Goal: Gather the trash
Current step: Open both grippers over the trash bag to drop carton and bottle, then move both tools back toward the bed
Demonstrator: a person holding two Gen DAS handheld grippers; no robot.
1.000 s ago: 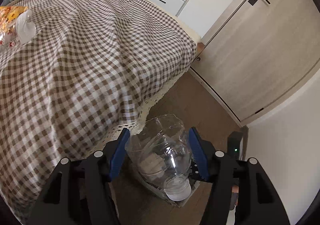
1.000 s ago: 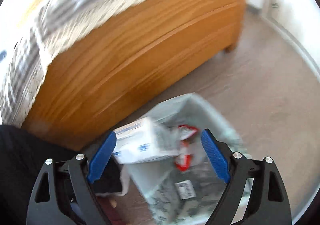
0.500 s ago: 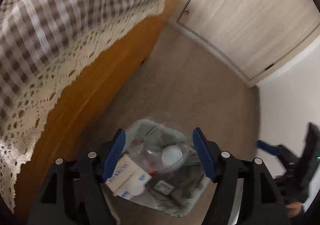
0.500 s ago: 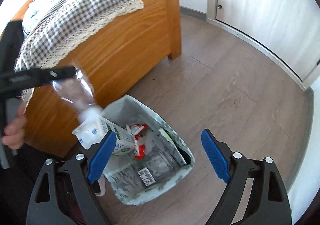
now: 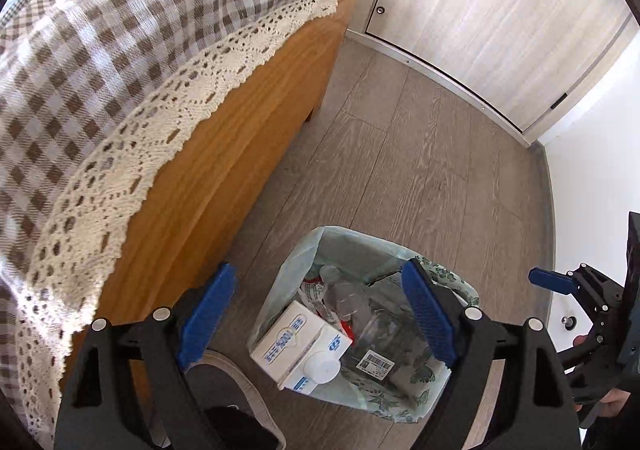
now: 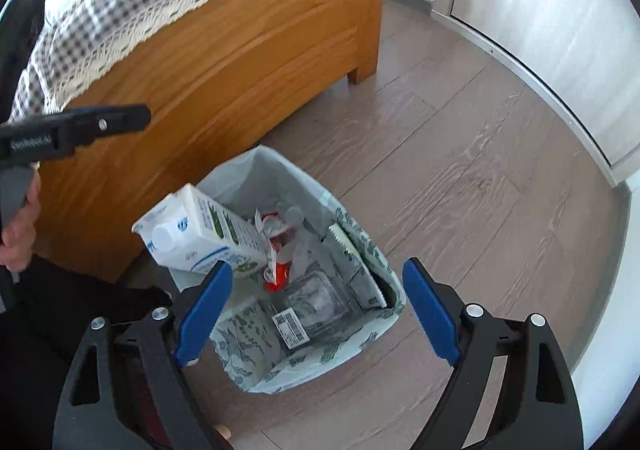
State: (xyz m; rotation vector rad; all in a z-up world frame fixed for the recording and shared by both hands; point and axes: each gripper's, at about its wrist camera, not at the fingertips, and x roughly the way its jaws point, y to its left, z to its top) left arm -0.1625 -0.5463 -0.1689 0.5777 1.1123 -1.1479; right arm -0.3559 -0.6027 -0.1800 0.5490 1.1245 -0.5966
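A lined trash bin (image 5: 404,250) (image 6: 280,165) stands on the wood floor beside the bed. In it lie a white milk carton (image 5: 300,346) (image 6: 200,234), a clear plastic bottle (image 5: 352,302), a red wrapper (image 6: 278,250) and a clear box with a barcode label (image 6: 312,302). My left gripper (image 5: 316,314) is open and empty above the bin. My right gripper (image 6: 316,310) is open and empty over the bin's near side; it also shows at the right edge of the left wrist view (image 5: 552,282).
A wooden bed frame (image 5: 224,153) (image 6: 224,61) with a brown checked, lace-edged cover (image 5: 120,49) rises left of the bin. Pale cupboard doors (image 5: 500,9) (image 6: 560,29) line the far wall. A dark slipper (image 5: 224,402) lies by the bin.
My left gripper swung from over the bed down to the bin, opened and dropped the clear bottle into it. My right gripper, having let go of the milk carton, stays open over the bin.
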